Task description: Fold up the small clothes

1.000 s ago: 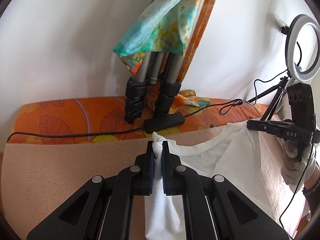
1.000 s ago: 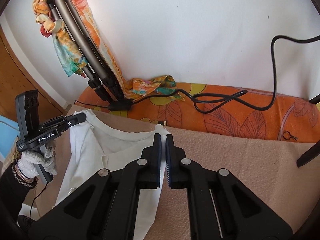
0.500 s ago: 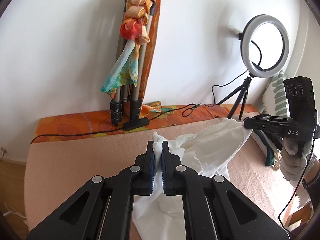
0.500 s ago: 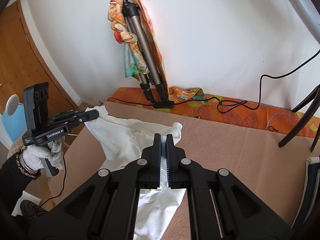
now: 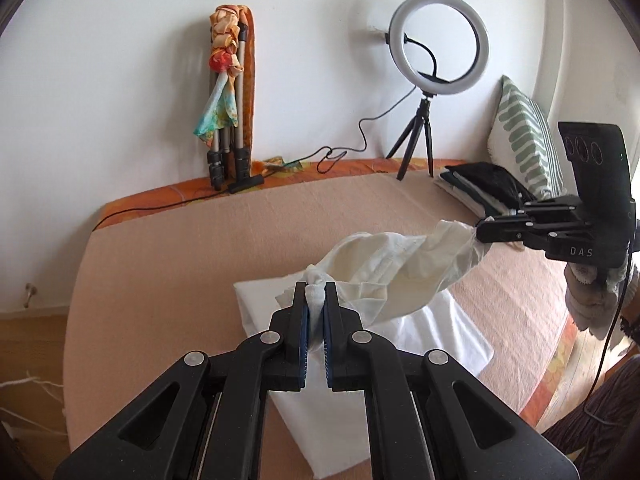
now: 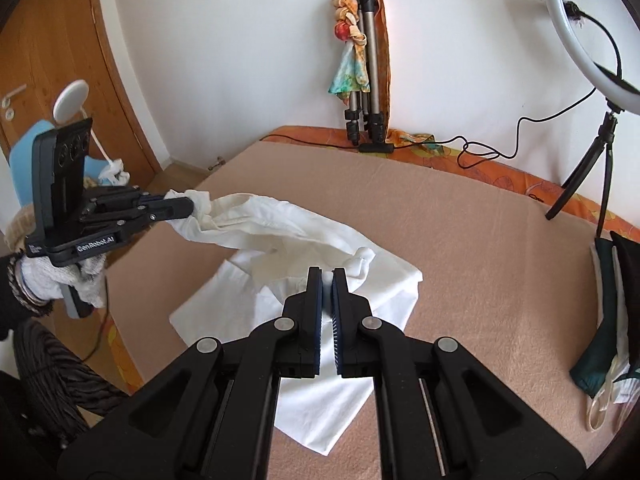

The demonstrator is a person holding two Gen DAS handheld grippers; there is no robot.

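Note:
A small white garment (image 5: 384, 280) hangs between my two grippers above the tan bed cover (image 5: 160, 272); its lower part lies on the bed. My left gripper (image 5: 315, 300) is shut on one bunched corner. It also shows at the left of the right wrist view (image 6: 188, 208), pinching the cloth. My right gripper (image 6: 327, 284) is shut on the other corner of the garment (image 6: 304, 236). It shows at the right of the left wrist view (image 5: 480, 234), holding the cloth up.
A folded tripod with a colourful scarf (image 5: 230, 120) leans on the wall. A ring light on a small tripod (image 5: 438, 52) and cables (image 5: 344, 152) stand at the bed's back. A stack of folded clothes (image 5: 480, 188) and a striped pillow (image 5: 524, 136) lie at the right. A wooden door (image 6: 36, 60) is left.
Both grippers have pulled back and up from the wall, carrying the garment's top edge toward the near side, so it now doubles over its lower part on the bed.

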